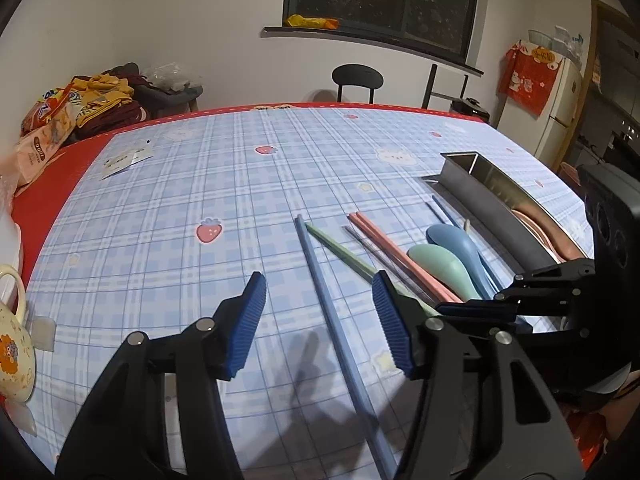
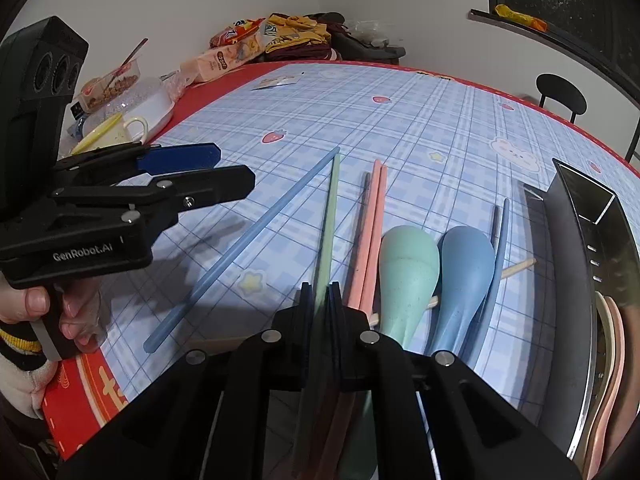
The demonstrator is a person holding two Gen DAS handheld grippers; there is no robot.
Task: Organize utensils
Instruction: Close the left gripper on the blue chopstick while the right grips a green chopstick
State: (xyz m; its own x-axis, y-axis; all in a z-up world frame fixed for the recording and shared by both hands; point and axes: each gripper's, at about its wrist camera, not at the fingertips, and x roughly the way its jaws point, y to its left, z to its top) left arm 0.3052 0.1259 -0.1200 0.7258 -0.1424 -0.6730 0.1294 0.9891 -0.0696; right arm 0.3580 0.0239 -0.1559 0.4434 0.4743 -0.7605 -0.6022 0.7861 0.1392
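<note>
My left gripper (image 1: pixel 320 320) stands open over the checked tablecloth, and a light blue chopstick (image 1: pixel 340 332) runs between its blue pads without touching them. My right gripper (image 2: pixel 320 296) is shut on a green chopstick (image 2: pixel 329 216) near its lower end. It also shows at the right of the left wrist view (image 1: pixel 444 307). Beside them lie two pink chopsticks (image 2: pixel 374 220), a green spoon (image 2: pixel 404 272) and a blue spoon (image 2: pixel 468 272). A long metal utensil tray (image 2: pixel 572 240) at the right holds a pink spoon (image 2: pixel 612 360).
A cream mug (image 1: pixel 12 344) and food containers crowd the table's left side. Snack bags and clothes (image 2: pixel 240 52) pile at the far corner. A paper card (image 1: pixel 128 160) lies on the cloth. A black chair (image 1: pixel 357 80) stands behind the table. A hand (image 2: pixel 36 304) grips the left tool.
</note>
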